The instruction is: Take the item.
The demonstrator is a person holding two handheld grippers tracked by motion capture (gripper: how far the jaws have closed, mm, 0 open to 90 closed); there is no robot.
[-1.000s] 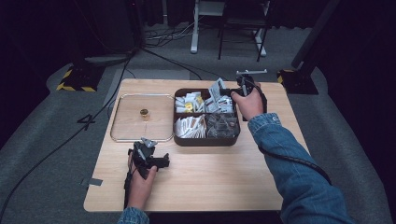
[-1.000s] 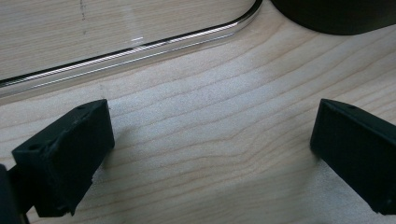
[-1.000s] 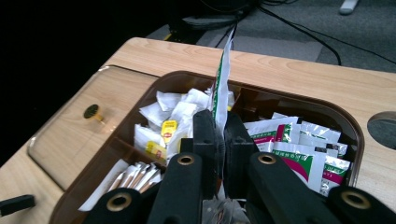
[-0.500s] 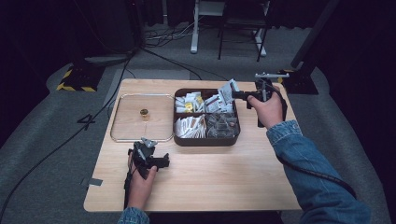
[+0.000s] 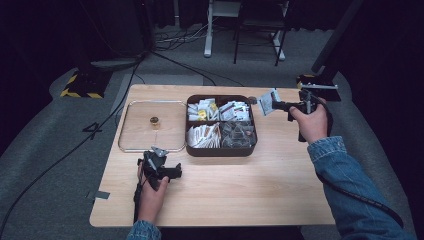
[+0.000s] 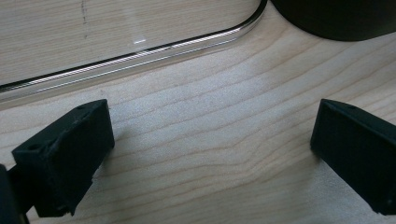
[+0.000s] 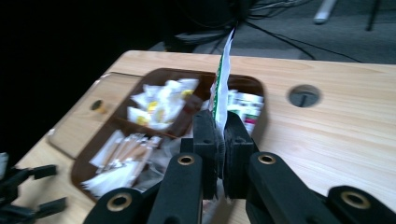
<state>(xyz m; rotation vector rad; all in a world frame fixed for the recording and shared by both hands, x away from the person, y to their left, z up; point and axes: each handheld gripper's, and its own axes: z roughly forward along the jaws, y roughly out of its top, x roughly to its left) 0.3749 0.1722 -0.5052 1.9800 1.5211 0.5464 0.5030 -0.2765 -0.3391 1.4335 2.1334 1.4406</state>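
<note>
Packet [image 7: 223, 70] — lifted from box [image 5: 220, 150], clamped in right gripper [image 5: 278, 105]; tray [image 5: 131, 148] placement pending — left gripper [image 6: 210, 144] jaws apart, idle.

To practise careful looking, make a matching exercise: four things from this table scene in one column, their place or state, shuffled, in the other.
Things:
1. packet
2. left gripper
3. small jar
4. brown box

Places or states:
A. jaws open, low over bare wood
B. on the clear tray
C. pinched in the right gripper, off the table
D. four compartments holding sachets

Pairs: 1-C, 2-A, 3-B, 4-D
</note>
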